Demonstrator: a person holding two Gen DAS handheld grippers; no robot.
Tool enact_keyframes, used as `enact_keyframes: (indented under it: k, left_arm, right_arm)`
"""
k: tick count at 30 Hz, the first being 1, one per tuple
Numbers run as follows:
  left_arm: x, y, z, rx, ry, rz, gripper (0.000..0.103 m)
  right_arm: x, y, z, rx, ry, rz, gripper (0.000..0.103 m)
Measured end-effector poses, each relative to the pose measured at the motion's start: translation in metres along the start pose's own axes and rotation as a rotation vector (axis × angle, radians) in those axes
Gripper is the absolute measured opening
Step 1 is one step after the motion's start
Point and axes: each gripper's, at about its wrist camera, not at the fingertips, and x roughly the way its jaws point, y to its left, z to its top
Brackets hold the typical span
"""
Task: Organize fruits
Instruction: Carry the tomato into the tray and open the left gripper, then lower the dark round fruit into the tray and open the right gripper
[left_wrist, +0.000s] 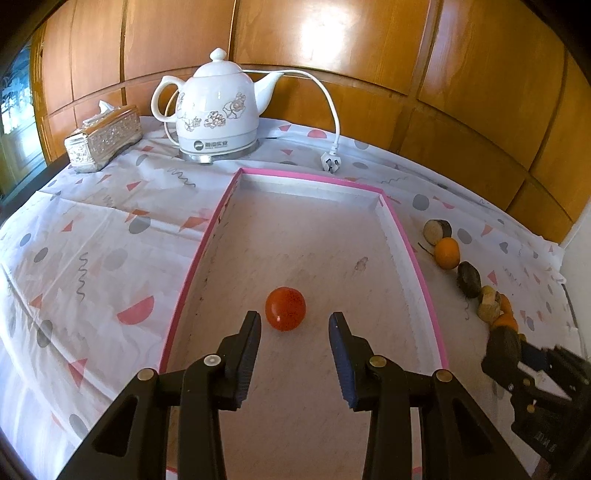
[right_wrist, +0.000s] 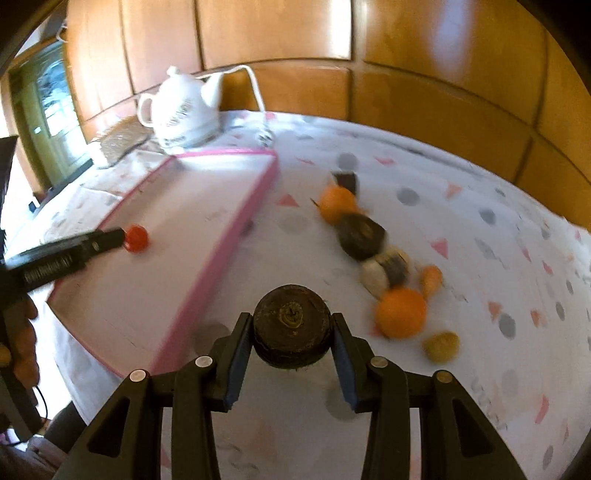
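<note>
Right claw (right_wrist: 291, 332) clenched on dark round fruit (right_wrist: 291, 325), left claw (left_wrist: 295, 325) released behind red fruit (left_wrist: 285, 308) in tray (left_wrist: 229, 199)

White kettle (left_wrist: 216, 110) (unplugged) beside tissue box (left_wrist: 104, 138) on tablecloth (left_wrist: 92, 236).

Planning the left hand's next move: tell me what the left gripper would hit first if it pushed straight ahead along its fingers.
Most likely the red tomato, lying in the pink-rimmed tray just beyond the open left gripper, slightly left of centre. Depth is unclear; past it, only bare tray floor up to the far wall.
</note>
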Motion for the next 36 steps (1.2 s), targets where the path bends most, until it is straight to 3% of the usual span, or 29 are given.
enact_keyframes:
  k: [11, 22, 26, 31, 36]
  left_arm:
    - [-0.01, 0.008, -0.004, -0.014, -0.02, 0.016, 0.042]
    - [-0.014, 0.027, -0.006, -0.062, -0.032, 0.048, 0.043]
    - [-0.014, 0.033, -0.007, -0.079, -0.028, 0.058, 0.043]
    - [-0.015, 0.029, -0.008, -0.078, -0.028, 0.049, 0.043]
    - [-0.019, 0.017, -0.008, -0.054, -0.035, 0.018, 0.043]
  right_arm:
    - [0.009, 0.044, 0.037, -0.055, -0.04, 0.108, 0.042]
    - [0.032, 0.083, 0.066, -0.081, -0.027, 0.147, 0.043]
    - [0.03, 0.089, 0.066, -0.082, -0.051, 0.118, 0.052]
    - [0.021, 0.085, 0.062, -0.073, -0.073, 0.056, 0.053]
    - [0.007, 0.076, 0.054, -0.067, -0.113, -0.062, 0.053]
